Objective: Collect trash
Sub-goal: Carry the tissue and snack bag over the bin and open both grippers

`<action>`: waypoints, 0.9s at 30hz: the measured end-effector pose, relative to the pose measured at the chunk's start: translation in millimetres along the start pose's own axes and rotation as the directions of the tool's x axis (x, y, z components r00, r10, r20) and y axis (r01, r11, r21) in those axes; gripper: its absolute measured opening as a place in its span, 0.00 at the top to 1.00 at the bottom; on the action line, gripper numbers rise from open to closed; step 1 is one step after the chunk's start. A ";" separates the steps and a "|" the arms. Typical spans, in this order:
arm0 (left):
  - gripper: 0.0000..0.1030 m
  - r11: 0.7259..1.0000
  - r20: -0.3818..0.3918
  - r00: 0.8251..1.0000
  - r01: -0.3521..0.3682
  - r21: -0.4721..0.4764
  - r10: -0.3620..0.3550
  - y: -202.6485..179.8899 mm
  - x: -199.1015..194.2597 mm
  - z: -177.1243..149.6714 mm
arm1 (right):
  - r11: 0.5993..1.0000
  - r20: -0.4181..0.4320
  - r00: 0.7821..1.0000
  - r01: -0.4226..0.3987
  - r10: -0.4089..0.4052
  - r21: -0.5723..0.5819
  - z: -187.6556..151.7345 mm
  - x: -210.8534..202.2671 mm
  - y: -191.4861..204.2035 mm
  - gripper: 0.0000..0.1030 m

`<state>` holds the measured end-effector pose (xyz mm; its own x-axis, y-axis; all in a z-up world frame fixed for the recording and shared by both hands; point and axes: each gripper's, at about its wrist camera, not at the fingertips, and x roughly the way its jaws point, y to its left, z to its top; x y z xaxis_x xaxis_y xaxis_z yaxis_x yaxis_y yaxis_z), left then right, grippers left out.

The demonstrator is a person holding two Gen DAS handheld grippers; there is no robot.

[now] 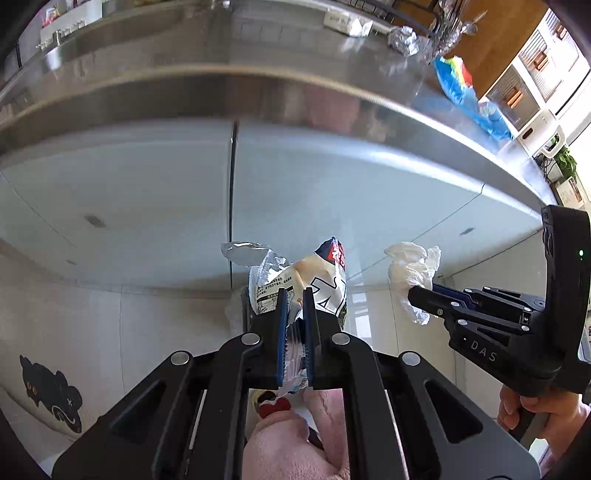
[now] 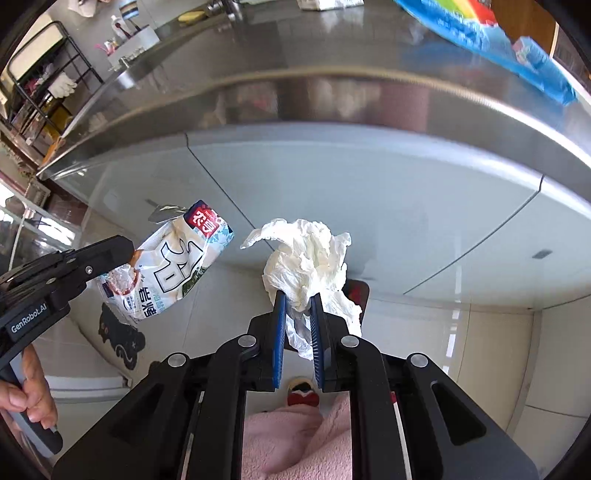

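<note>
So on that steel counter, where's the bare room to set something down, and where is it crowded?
The steel counter is bare across its middle and along the front edge, between the sink end and the blue bag. It is crowded toward the back right: crumpled foil, a white packet and the blue bag lie there.

It is a home kitchen: a steel counter [image 1: 221, 85] with a tap [image 2: 225, 9], cupboard doors [image 1: 332, 177] below, a tiled floor [image 1: 110, 325].
</note>
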<state>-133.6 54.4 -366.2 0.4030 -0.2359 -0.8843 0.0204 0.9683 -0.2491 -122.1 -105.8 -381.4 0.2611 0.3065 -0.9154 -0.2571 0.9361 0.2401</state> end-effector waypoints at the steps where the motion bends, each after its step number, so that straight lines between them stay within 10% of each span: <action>1: 0.93 1.000 -0.017 1.000 0.002 0.005 -0.002 0.2 12.7 -5.3 | 1.000 -0.019 1.000 -0.001 0.001 0.022 -3.6 11.3 -5.9 0.86; 14: 0.93 1.000 -0.122 0.993 0.001 0.019 0.001 6.3 137.0 -36.8 | 0.990 -0.093 0.995 -0.013 0.027 0.139 -25.1 107.8 -39.4 0.86; 27: 0.93 1.000 -0.178 0.984 0.006 0.017 -0.003 12.1 179.7 -40.8 | 0.972 -0.150 0.985 -0.052 0.088 0.231 -24.9 163.7 -54.9 0.84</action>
<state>-98.3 20.3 -544.2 0.2341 -0.2494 -0.9397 0.0384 0.9682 -0.2474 -88.4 -111.3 -552.5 0.0950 0.3582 -0.9288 -0.0483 0.9336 0.3551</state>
